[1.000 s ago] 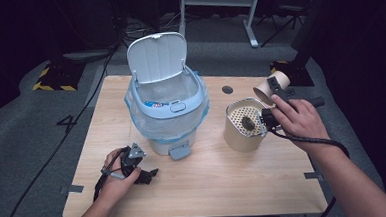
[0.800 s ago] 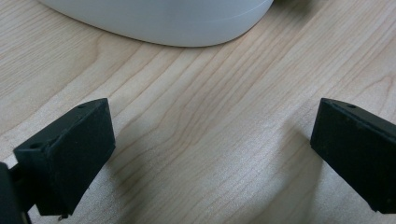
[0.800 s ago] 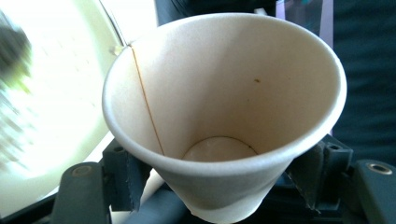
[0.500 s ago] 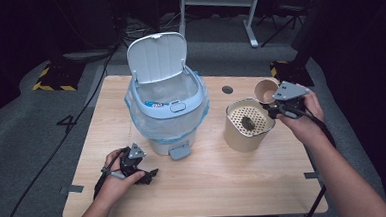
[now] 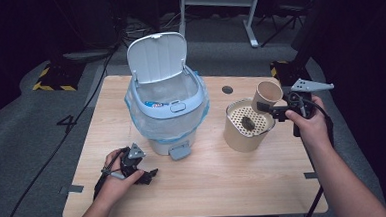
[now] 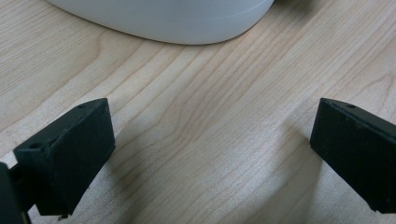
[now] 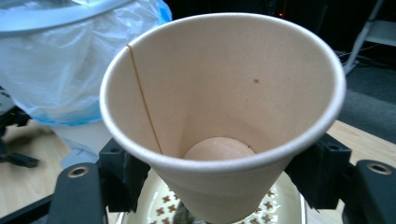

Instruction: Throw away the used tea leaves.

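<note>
Pinching a paper cup [image 7: 219, 126] between the right gripper's [image 5: 276, 110] fingers, tilted at right of centre in the high view, above the strainer tub [image 5: 246, 128]. Best kept squeezed gently to avoid crushing, then carried leftward to the open bin [image 5: 167, 107]. Left gripper [image 5: 143, 174] resting on the tabletop [image 5: 225, 182] at lower left, fingers spread. Versus a second ago: cup shifted right and slightly higher, fingers eased a little.
</note>
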Demonstrator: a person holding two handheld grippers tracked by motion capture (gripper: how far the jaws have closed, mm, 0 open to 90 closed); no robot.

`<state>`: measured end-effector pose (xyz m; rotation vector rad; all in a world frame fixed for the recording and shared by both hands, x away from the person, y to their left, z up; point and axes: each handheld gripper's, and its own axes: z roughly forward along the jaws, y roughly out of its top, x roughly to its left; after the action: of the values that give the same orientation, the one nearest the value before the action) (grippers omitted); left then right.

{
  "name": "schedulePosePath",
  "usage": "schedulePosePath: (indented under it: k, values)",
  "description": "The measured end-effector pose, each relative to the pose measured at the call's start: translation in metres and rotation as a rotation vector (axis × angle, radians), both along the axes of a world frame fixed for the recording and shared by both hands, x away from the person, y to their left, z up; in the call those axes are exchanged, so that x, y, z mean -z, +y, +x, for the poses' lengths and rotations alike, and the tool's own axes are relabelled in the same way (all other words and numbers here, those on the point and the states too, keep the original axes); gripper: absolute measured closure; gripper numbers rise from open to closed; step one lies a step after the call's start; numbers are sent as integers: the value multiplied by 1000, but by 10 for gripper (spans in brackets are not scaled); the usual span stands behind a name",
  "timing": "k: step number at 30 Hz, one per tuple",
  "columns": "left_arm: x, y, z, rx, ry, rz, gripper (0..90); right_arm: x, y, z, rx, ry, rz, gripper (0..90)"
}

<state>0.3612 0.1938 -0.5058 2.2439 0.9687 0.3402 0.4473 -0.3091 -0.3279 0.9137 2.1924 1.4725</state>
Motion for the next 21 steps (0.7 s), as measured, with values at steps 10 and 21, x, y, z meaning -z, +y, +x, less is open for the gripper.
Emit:
schedulePosePath:
  k: [10,21]
  values:
    - [0,0,0,-1,-1,1,2,-3,1,-3,-39,-44,-110,295]
    - [0,-2,4,-6,2,1,1,-7,5,0,-44,-47,-123,295]
